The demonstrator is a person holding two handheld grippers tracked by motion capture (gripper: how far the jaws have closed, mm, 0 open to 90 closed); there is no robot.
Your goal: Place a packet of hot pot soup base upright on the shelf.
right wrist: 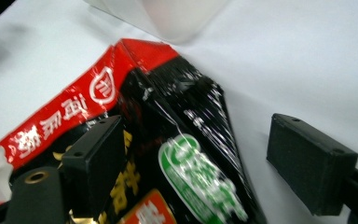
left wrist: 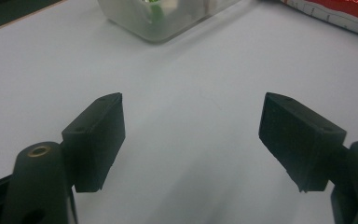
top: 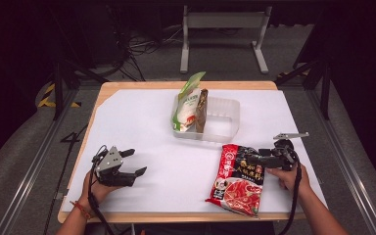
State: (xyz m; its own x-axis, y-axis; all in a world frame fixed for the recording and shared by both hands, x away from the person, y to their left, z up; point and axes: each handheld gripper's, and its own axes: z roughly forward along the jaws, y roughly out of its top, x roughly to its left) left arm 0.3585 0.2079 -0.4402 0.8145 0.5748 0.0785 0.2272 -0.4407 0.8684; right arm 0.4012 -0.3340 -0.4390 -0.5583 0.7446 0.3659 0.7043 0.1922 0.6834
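Observation:
A red and black food packet (top: 237,181) lies flat at the right front of the white-covered table. My right gripper (top: 250,159) reaches in from the right over the packet's top right corner, jaws open. In the right gripper view the packet (right wrist: 182,116) runs between the two jaws of that gripper (right wrist: 196,126); one jaw hangs over the packet and the other over bare table, and neither presses on it. My left gripper (top: 136,161) rests at the left front, open and holding nothing (left wrist: 191,116).
A clear plastic bin (top: 231,108) stands at the middle back with a green and white packet (top: 188,105) and a brown packet (top: 201,110) upright at its left end. The bin's corner (left wrist: 158,23) lies ahead of the left gripper. The table's wooden edge (top: 176,217) runs along the front.

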